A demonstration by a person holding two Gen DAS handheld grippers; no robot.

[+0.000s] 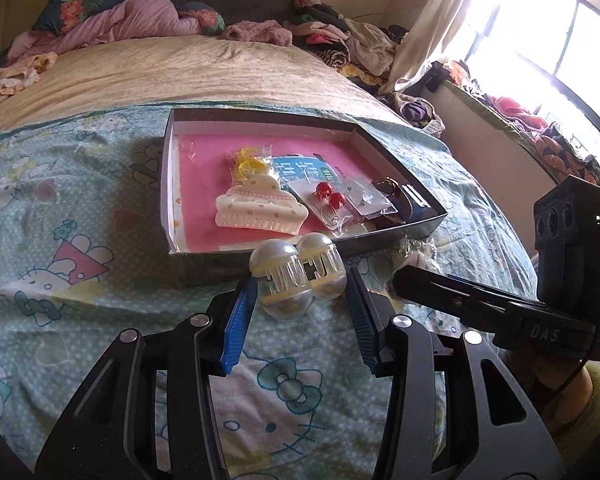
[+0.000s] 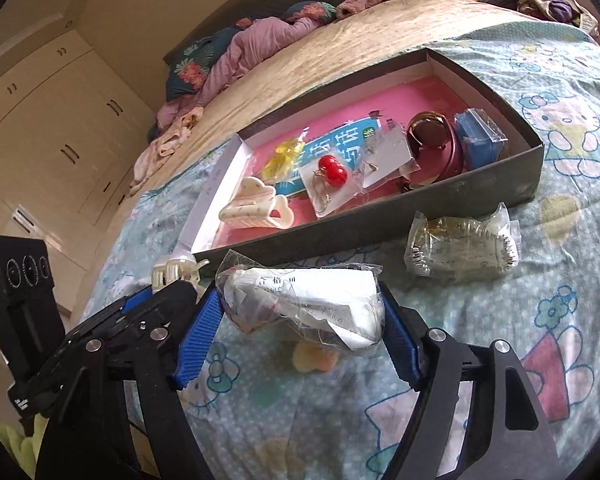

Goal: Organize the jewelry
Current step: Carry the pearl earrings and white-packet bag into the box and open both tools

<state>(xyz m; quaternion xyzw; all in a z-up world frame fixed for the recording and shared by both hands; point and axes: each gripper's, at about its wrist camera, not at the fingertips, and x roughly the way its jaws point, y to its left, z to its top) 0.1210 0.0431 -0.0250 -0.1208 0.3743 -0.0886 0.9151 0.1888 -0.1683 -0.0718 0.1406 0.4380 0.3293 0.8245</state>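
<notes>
A shallow dark box (image 1: 388,236) with a pink floor lies on the bed; it also shows in the right wrist view (image 2: 460,196). Inside lie a cream hair claw (image 1: 256,204), red cherry earrings (image 1: 330,194), small packets and a blue case (image 2: 478,136). My left gripper (image 1: 302,286) is open around a pearly hair claw (image 1: 298,276) on the sheet just before the box; its pads stand a little off it. My right gripper (image 2: 300,312) is open around a clear plastic packet (image 2: 304,304) with a paper label. Another clear packet (image 2: 462,246) lies to its right.
A Hello Kitty sheet (image 1: 80,264) covers the near bed. Piles of clothes (image 1: 332,36) and pillows lie at the far end. A bright window (image 1: 548,48) is at the right. White wardrobes (image 2: 60,112) stand left in the right wrist view.
</notes>
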